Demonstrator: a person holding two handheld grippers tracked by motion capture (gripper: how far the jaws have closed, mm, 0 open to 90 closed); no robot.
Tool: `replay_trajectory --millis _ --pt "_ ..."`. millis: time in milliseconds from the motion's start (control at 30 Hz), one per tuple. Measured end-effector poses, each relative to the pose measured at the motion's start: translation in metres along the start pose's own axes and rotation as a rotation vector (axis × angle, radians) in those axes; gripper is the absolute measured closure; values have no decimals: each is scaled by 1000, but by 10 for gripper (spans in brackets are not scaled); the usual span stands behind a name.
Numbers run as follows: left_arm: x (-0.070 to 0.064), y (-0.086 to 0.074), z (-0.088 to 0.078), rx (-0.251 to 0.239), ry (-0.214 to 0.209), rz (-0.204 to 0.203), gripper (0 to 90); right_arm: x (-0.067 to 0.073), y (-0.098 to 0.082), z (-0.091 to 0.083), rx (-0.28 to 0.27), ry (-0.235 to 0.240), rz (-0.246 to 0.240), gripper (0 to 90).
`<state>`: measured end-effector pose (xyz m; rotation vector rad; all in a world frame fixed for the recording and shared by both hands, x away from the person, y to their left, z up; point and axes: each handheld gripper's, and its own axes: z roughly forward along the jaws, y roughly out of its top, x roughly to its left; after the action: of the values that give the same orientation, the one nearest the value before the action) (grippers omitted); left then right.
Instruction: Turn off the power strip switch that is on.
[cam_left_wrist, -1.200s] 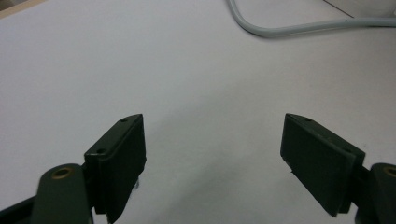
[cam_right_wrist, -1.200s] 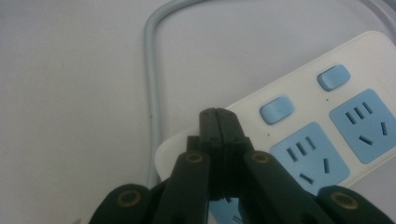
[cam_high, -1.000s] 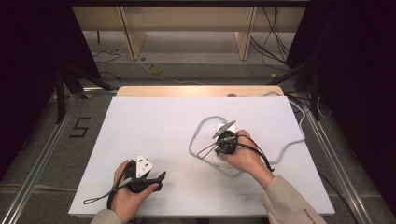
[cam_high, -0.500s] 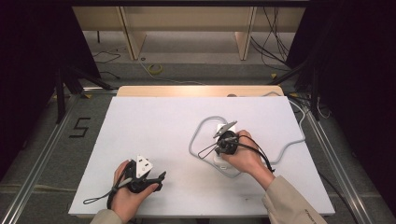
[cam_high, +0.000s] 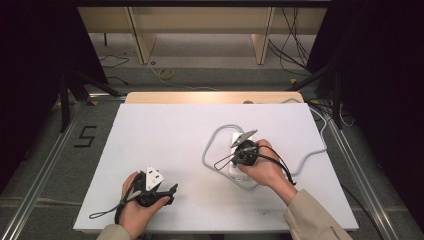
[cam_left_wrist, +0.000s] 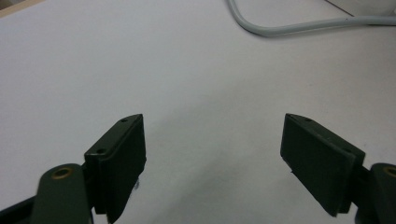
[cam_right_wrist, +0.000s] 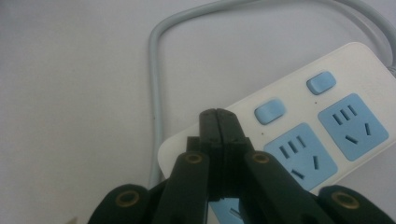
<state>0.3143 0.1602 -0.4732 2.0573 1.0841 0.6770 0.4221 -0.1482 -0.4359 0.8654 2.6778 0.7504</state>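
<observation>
Resting on the white surface (cam_high: 165, 125), a white power strip (cam_right_wrist: 327, 116) with blue sockets and two blue switches (cam_right_wrist: 270, 110) is seen right of centre, largely covered in the high view by the person's right hand (cam_high: 265, 167). Its grey cord (cam_high: 212, 145) is looped on the surface to the left of the strip and is also run out toward the right edge. The right gripper (cam_right_wrist: 218, 122) is held directly over the strip near one end, beside the nearer switch; its fingers are pressed together with nothing between them, and whether the tips touch the strip cannot be told. The left gripper (cam_left_wrist: 212, 154) is held low at the near left part of the surface in the left hand (cam_high: 135, 210), well apart from the strip. Its fingers (cam_left_wrist: 121, 158) are spread wide and hold nothing; bare surface is seen between them, and a bend of the grey cord is seen farther off.
</observation>
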Motion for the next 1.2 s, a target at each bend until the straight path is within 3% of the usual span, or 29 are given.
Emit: replay_trajectory --millis 433,767,1200 --pt "0 0 0 -2 0 -2 221 -4 -8 -12 -44 4 18 854" --pt "1 -1 0 2 1 -4 221 -13 -32 -28 -112 14 77 781" --pt "1 -1 0 5 2 -5 220 -20 -67 -44 -181 13 103 645"
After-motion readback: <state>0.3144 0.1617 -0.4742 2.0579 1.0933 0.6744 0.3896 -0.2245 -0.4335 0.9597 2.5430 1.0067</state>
